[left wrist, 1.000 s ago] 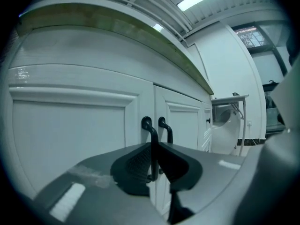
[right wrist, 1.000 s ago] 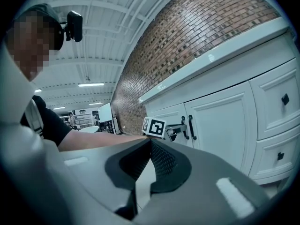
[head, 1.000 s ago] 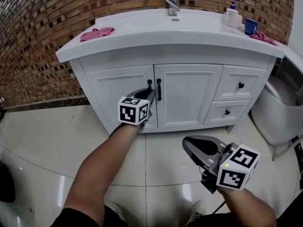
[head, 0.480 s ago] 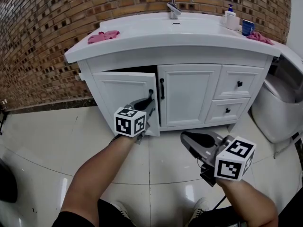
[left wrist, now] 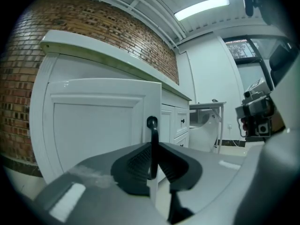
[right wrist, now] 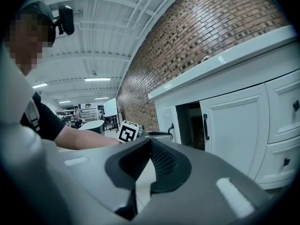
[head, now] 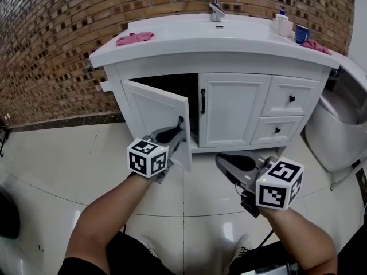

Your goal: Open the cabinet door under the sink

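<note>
The white vanity's left door stands swung out toward me, with the dark cabinet inside showing behind it. My left gripper is shut on the door's black handle. In the left gripper view the handle runs upright between the pads, in front of the door panel. My right gripper hovers low over the floor in front of the shut right door. Its pads are pressed together with nothing between them, and the open door's handle shows beyond them.
Two drawers sit right of the doors, and a white toilet stands further right. The countertop carries a pink cloth, a faucet, a soap bottle and a blue cup. A brick wall is on the left.
The left door went from shut to swung well open as my left gripper pulled its handle back toward me. The right gripper drifted slightly left.
</note>
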Demonstrator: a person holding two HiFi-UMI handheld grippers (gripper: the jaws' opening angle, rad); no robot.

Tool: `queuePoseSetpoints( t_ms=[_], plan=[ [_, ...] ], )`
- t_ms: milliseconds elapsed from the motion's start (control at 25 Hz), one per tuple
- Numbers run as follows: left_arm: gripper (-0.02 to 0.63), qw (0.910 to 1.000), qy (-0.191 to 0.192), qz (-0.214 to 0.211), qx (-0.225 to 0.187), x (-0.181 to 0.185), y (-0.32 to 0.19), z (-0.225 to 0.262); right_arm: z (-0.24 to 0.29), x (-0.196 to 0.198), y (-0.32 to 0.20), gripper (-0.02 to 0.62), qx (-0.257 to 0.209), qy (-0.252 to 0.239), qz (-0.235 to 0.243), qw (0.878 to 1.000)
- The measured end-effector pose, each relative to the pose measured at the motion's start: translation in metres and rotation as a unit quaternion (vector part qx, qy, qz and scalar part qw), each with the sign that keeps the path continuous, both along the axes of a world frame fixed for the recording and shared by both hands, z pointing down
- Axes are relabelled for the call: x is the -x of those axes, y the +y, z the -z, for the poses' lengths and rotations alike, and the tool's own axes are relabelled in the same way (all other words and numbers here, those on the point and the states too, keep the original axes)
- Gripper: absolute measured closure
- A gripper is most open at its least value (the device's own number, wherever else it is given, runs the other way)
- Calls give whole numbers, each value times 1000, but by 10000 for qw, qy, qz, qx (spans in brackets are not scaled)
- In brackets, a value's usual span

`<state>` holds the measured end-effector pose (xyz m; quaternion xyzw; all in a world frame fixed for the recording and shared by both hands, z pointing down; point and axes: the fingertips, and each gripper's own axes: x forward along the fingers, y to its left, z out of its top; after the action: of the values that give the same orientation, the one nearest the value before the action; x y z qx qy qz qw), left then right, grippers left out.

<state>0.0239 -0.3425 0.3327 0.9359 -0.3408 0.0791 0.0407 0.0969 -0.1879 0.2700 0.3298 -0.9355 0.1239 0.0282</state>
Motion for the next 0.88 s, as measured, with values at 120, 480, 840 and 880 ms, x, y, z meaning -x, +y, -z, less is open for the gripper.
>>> queuePoseSetpoints(
  t_ms=[120,480,840,880],
  plan=[
    [561,10000,8,-23,43,15,17,0,-5,4,-1,588,32,73,18,10000],
    [560,9999,131,-67,29,49,45,0,-14,28,-6,588,56,243,197,9995],
    [559,9998,92,-187,9,91,69,1,-36,42,-3,588,233,542,376,9975],
    [560,9998,62,-197,-19,97,71,2,-38,43,-2,588,251,539,378,9975]
  ],
)
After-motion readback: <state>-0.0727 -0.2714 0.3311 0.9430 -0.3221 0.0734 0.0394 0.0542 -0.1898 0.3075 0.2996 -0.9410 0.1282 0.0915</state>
